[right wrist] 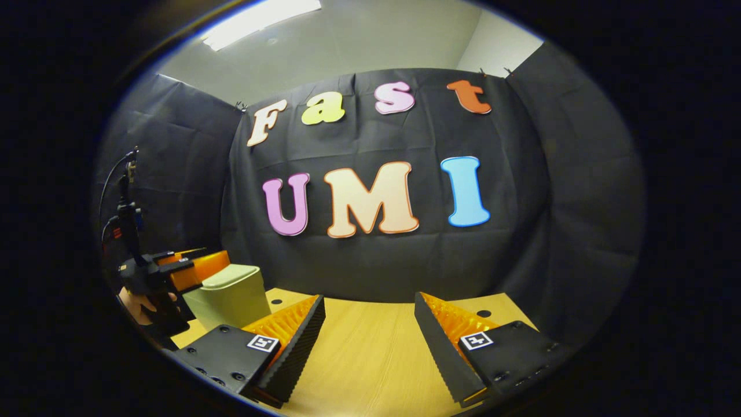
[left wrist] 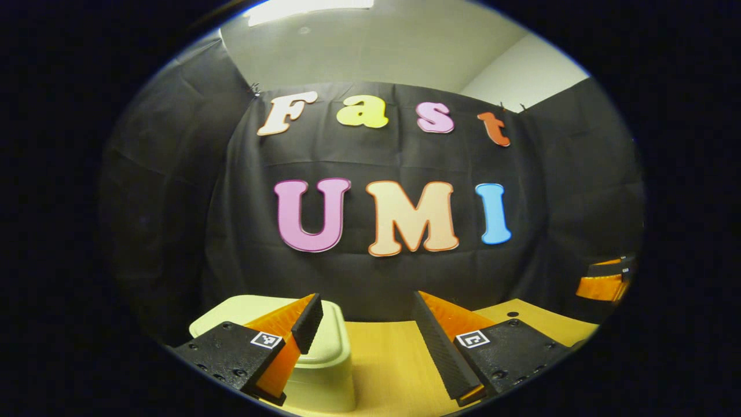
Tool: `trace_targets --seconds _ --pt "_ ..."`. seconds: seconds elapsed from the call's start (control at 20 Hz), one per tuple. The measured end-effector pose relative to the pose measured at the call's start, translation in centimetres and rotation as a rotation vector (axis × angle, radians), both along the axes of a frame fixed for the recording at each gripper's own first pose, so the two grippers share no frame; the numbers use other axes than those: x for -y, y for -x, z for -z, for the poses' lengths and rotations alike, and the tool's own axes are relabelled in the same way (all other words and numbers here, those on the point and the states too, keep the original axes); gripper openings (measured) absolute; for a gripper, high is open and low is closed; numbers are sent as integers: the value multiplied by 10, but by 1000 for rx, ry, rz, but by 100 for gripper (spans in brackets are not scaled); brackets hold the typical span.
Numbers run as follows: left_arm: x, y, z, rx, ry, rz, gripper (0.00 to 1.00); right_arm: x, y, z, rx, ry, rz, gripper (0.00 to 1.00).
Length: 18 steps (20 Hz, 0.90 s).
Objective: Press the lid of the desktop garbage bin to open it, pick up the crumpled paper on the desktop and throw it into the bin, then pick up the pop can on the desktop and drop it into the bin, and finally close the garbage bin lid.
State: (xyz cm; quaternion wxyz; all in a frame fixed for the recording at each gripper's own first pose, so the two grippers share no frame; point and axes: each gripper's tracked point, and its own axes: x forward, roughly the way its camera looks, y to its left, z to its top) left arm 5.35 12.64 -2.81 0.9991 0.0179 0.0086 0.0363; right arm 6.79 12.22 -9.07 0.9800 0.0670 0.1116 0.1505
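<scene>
Wooden desktop (right wrist: 370, 353) bare between jaws; closed bin (left wrist: 324, 353) under left gripper (left wrist: 365, 330).

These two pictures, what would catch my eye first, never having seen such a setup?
Probably the pale green bin, lid down, on the wooden table, just under the left gripper, which is open. In the right gripper view, a hand holds that gripper beside the bin, while the right gripper hangs open over bare table.

One bin (left wrist: 312, 353) is seen at seven o'clock in the left gripper view. Two grippers (right wrist: 365, 341) (right wrist: 168, 272), one hand (right wrist: 139, 304) and one table (right wrist: 370, 359) are counted.
</scene>
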Motion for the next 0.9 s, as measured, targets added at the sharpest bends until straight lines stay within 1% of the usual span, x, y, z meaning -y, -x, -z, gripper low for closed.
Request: trace_targets --seconds 0.05,0.2,0.3,0.4,0.6,0.7,0.9 --pt "10 0 -1 1 -2 13 92 6 -2 -6 10 -4 15 98" --pt "44 1 -4 13 37 51 92 27 -10 -17 34 3 75 98" --pt "63 2 -5 18 63 82 92 38 -8 -28 55 1 100 98" --pt "76 1 -4 11 60 111 92 47 -10 -39 87 4 120 98" --pt "91 0 -10 25 22 155 92 49 -4 -43 98 10 123 98" --pt "90 0 -13 27 12 160 92 48 -1 -45 102 12 120 98" --pt "91 -1 -14 24 20 168 92 49 3 -51 116 16 117 98"
